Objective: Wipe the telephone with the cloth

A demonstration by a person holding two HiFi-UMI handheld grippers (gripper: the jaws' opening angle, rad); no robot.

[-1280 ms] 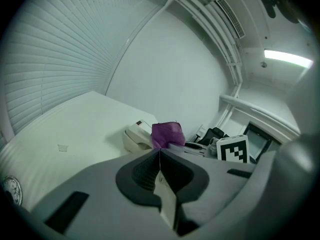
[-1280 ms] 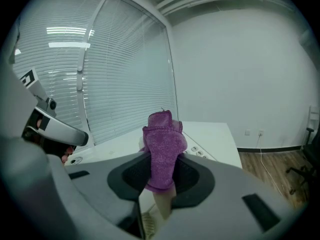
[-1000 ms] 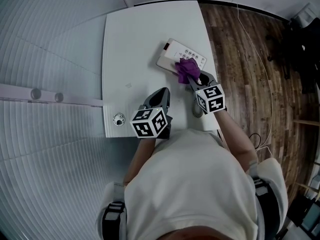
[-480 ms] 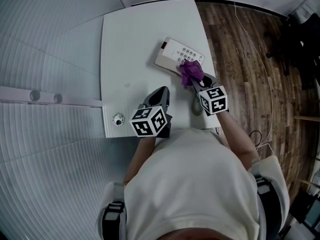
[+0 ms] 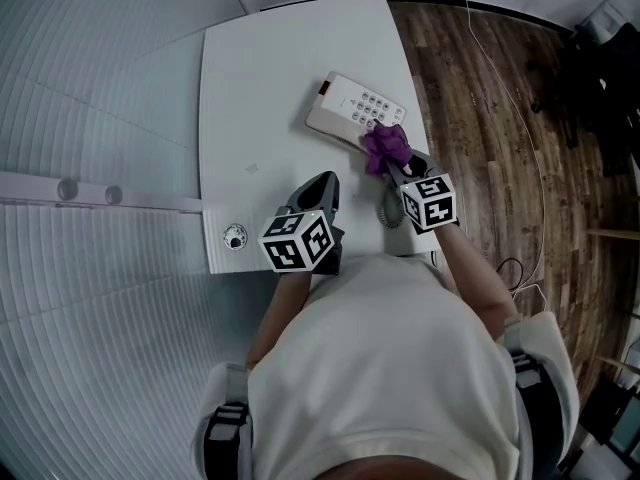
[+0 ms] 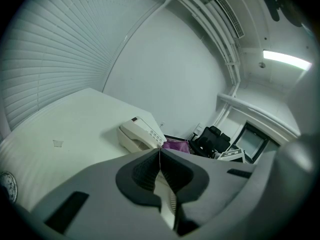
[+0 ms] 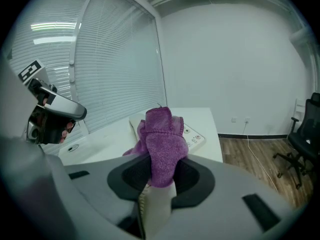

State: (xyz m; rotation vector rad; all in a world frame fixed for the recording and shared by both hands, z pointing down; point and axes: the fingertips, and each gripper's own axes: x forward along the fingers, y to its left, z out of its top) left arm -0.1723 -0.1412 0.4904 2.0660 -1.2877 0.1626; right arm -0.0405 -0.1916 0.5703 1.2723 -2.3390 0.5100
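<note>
**Purple cloth clamped in the right gripper, at the telephone's near corner**

The right gripper (image 5: 398, 164) has its jaws closed on a purple cloth (image 5: 385, 146). In the right gripper view the bunched cloth (image 7: 162, 141) stands up out of the jaws, pinched at its lower end. Just ahead of this gripper, a cream desk telephone (image 5: 355, 108) lies at a slant on the white table (image 5: 260, 78). Its keypad (image 7: 196, 134) shows right behind the cloth. From the head view the cloth overlaps the telephone's near right corner. Whether it presses on the casing cannot be told.

The left gripper (image 5: 322, 184) is held low over the table's near edge, well to the left of the right gripper. Its jaws (image 6: 160, 165) are together with nothing between them. The telephone (image 6: 141, 134) lies ahead of it and slightly to its right, apart from it, with a bit of the purple cloth (image 6: 176, 145) showing beyond.

A small round object (image 5: 235, 236) sits at the table's near corner, to the left of the left gripper. Wooden floor (image 5: 480, 118) lies to the right of the right gripper, with a thin white cable (image 5: 500, 63) trailing across it.
</note>
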